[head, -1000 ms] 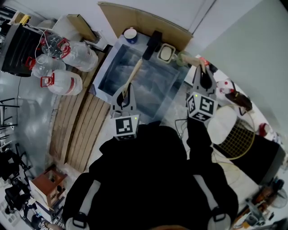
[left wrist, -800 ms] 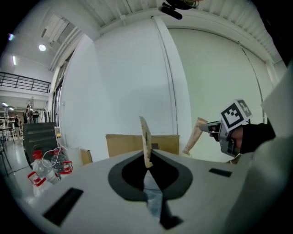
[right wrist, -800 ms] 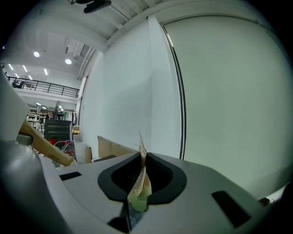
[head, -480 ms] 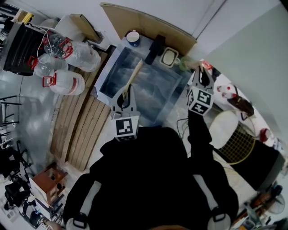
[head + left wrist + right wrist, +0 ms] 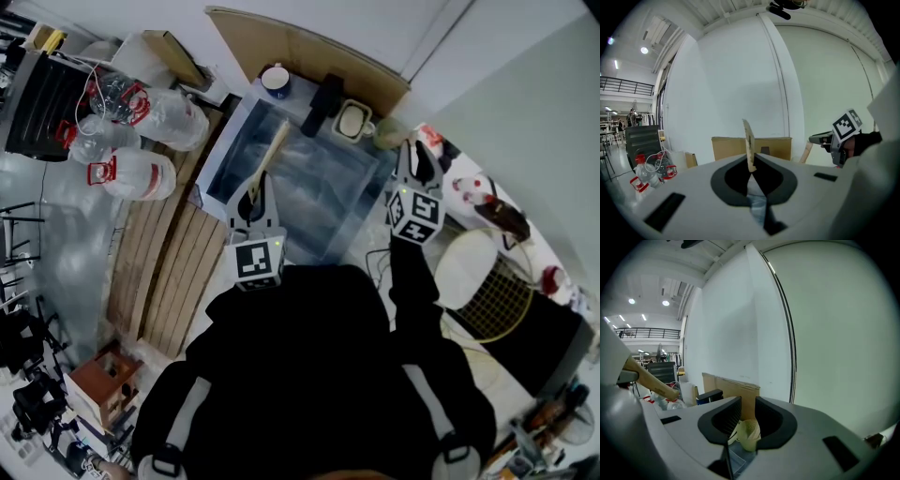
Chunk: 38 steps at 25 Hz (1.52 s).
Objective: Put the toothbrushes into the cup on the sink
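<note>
Tan toothbrush [image 5: 749, 143] is clamped between the left gripper [image 5: 751, 160] jaws. They are closed on its lower end and the rest sticks up and forward past the tips. In the head view it runs out ahead of those jaws over the steel sink [image 5: 319, 202].

Right gripper [image 5: 748, 401] jaws are pinched on a second toothbrush [image 5: 747, 433]. Its cream, dotted head sits low in the gap against the right-hand pad. From the left gripper view its tan handle angles down out of those jaw tips.

Cup [image 5: 385, 134] is just ahead of the right jaws, at the sink's far right corner. Can't tell if the handle tip is inside it.

Cardboard sheet [image 5: 309, 47] stands against the wall beyond both jaw pairs. Blue mug [image 5: 273, 76] is on the far sink rim, ahead of the left jaws. Clear water jugs [image 5: 141, 131] lie well off to the left of the left jaws.
</note>
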Each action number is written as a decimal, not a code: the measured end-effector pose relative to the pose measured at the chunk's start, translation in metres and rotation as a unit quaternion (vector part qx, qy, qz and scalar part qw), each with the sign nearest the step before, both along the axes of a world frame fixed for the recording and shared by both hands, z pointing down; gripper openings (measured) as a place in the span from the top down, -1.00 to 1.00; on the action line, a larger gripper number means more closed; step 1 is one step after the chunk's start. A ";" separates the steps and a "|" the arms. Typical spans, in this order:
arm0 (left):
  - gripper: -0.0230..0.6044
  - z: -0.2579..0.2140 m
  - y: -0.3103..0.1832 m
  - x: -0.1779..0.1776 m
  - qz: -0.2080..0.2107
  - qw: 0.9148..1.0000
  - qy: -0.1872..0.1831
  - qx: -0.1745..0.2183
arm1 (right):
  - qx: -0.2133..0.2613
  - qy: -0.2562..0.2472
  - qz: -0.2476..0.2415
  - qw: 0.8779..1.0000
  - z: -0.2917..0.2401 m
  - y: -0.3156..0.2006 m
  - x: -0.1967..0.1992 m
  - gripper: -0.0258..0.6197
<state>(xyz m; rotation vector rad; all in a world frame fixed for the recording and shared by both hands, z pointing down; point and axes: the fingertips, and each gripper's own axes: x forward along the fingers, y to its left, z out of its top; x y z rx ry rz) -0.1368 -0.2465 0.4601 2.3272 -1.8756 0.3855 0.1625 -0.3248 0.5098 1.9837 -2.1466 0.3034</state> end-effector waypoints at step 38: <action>0.92 0.086 -0.216 -0.021 0.033 0.980 -0.126 -0.147 | -0.035 -0.103 -0.161 0.981 -0.024 0.107 -0.092 0.91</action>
